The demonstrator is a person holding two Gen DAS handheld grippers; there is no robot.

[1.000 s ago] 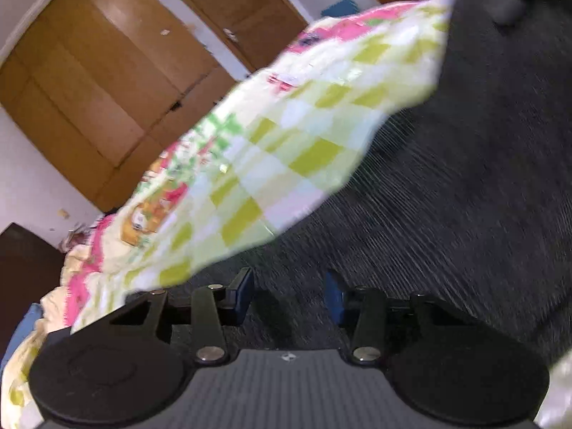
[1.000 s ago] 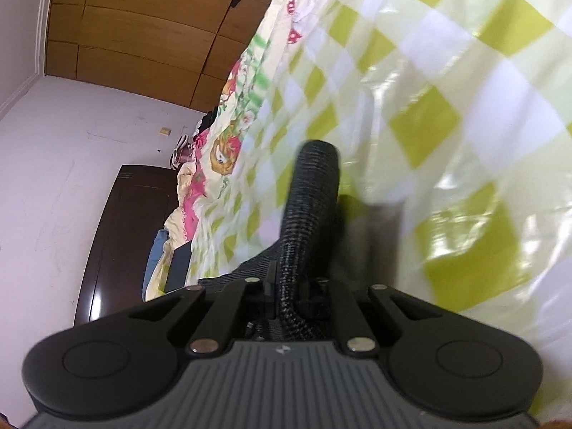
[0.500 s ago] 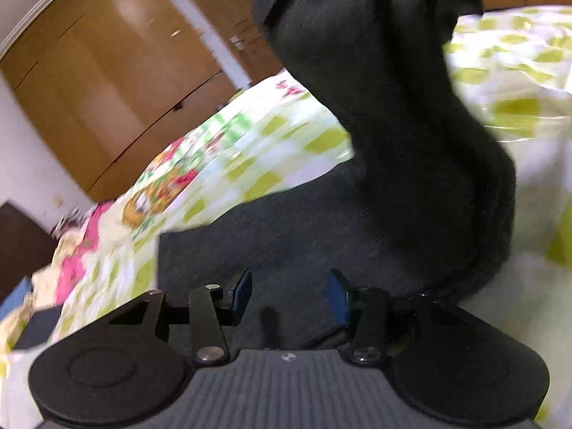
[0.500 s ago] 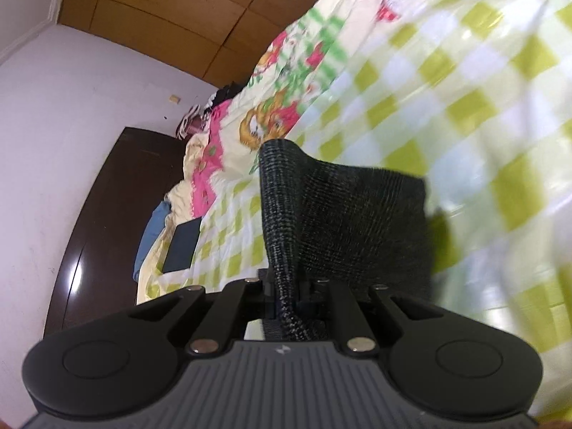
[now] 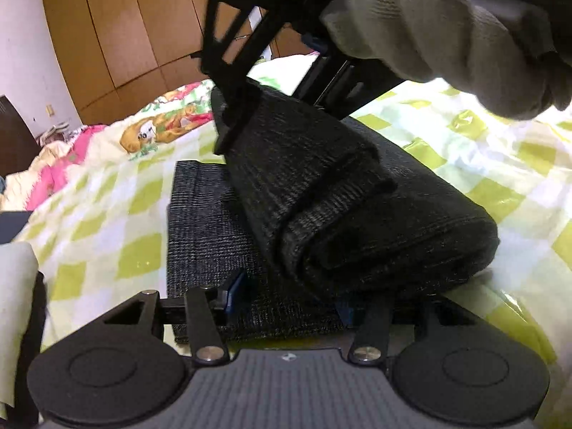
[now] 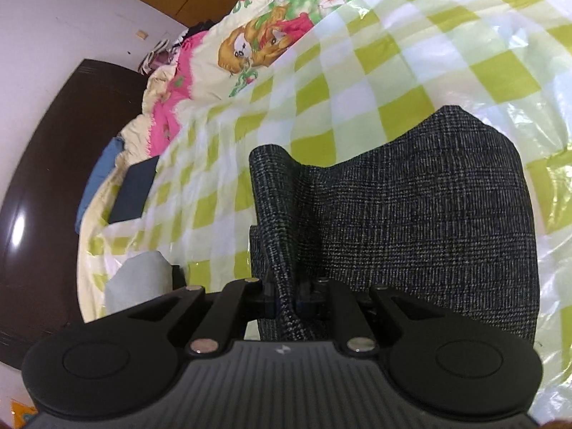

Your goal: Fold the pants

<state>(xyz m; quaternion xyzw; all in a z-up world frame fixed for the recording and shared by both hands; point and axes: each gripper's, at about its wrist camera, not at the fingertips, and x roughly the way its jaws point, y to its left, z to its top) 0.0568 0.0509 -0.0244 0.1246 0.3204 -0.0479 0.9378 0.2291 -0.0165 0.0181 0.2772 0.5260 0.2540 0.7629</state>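
Right gripper [image 6: 291,298] pinching pants [image 6: 411,214] | left gripper [image 5: 286,302] spread | bedspread [image 6: 357,71]

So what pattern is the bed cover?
Green-and-white checks on the bed cover, with a cartoon print; clearest in the right wrist view.

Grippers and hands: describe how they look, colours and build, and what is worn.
Both tools are matte black plastic: a ribbed grey-black body with a small pale logo, two round discs, linkage bars with silver rivets. The left gripper has blue finger pads; the right gripper matches. The right hand wears a light grey knit glove.
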